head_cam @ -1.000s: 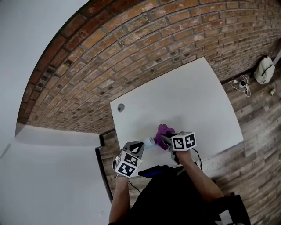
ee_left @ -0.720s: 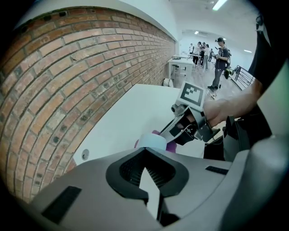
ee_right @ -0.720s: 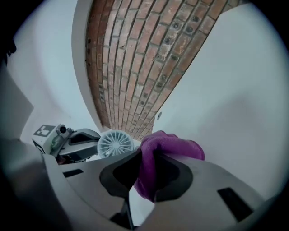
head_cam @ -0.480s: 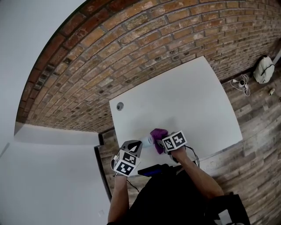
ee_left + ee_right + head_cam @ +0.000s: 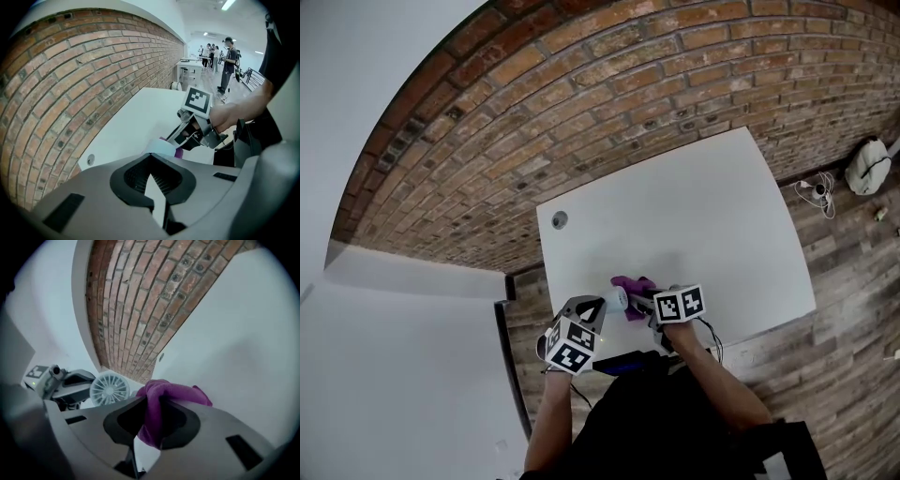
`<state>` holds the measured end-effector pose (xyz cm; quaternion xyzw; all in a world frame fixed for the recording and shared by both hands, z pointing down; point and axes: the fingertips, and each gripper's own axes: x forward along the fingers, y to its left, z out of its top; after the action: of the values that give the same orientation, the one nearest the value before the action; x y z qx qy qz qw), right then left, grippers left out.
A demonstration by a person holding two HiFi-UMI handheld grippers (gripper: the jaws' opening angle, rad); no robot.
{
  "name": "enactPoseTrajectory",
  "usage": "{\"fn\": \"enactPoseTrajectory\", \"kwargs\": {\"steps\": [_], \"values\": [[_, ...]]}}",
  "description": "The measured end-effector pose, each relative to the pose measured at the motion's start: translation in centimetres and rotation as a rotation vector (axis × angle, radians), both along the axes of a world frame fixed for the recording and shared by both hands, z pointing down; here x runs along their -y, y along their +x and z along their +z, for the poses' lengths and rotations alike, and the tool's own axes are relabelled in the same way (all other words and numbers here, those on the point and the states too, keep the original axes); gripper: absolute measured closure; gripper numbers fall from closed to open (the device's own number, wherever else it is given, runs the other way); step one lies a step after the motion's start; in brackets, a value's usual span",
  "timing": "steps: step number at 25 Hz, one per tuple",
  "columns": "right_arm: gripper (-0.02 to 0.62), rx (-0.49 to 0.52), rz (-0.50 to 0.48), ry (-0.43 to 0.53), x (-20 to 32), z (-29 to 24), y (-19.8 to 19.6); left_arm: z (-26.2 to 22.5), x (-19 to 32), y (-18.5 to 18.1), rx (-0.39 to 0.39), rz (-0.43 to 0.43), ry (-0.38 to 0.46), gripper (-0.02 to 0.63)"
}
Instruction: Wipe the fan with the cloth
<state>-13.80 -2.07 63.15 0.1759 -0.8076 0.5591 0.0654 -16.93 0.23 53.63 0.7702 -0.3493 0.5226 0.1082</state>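
The left tool (image 5: 598, 306) is shut tight on the small white round fan with a slotted front (image 5: 109, 389). It holds the fan by a thin white part low down, and the round head sticks out past the tips. In the head view the fan is near the bottom middle of the frame. It sits over the near part of the big white surface (image 5: 703, 206), close to the person.

The right tool (image 5: 154, 404) is squeezed shut on the soft purple cloth (image 5: 173, 392). A bunch of cloth puffs out in front of its tips. The cloth is just beside the fan, on its right in the right gripper view. I cannot tell if they touch yet.

Some things could go wrong from here. The fan is held only by a thin part, so I think a hard push with the cloth could twist it in the grip or pop it out. Then it could drop on the surface, or off the near edge to the wood floor. The loose cloth could snag in the slots. If the cloth slides back, the hard tips could bump the front.

I see no words or brand names. Each tool has a cube with black and white square marks (image 5: 680, 305), but those are shapes, not letters.
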Motion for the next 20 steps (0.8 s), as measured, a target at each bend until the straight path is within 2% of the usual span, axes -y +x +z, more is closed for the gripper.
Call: {"fn": "enactPoseTrajectory", "kwargs": {"steps": [2,4,6,7,9,10,12,16,18,20], "values": [[0.532,-0.174,-0.065,0.066,-0.2,2.2,-0.1,0.0,0.1,0.0,0.003,0.000,0.004,0.606],[0.532,-0.347,-0.177,0.139,-0.7,4.4,0.0,0.0,0.1,-0.1,0.005,-0.001,0.008,0.605],[0.532,-0.467,-0.275,0.208,-1.0,5.3,0.4,0.0,0.0,0.0,-0.001,-0.004,0.009,0.605],[0.532,-0.519,-0.297,0.243,-0.6,5.3,1.0,0.0,0.0,0.0,-0.006,-0.006,0.010,0.606],[0.532,-0.591,-0.269,0.302,1.1,4.6,2.2,0.0,0.1,0.1,-0.012,-0.008,0.011,0.606],[0.532,-0.590,-0.232,0.315,2.2,4.0,2.5,0.0,0.1,0.1,-0.012,-0.007,0.012,0.604],[0.532,-0.509,-0.164,0.296,4.0,2.7,2.3,0.0,0.1,0.0,-0.010,-0.007,0.015,0.605],[0.532,-0.276,-0.128,0.117,4.0,2.5,-0.4,-0.1,0.1,0.0,-0.018,-0.015,0.021,0.605],[0.532,-0.248,-0.129,0.041,2.7,3.8,-0.8,0.0,0.1,0.1,-0.022,-0.016,0.022,0.606],[0.532,-0.279,-0.131,0.021,1.3,5.0,-0.4,-0.1,0.2,0.1,-0.024,-0.014,0.023,0.605]]}}
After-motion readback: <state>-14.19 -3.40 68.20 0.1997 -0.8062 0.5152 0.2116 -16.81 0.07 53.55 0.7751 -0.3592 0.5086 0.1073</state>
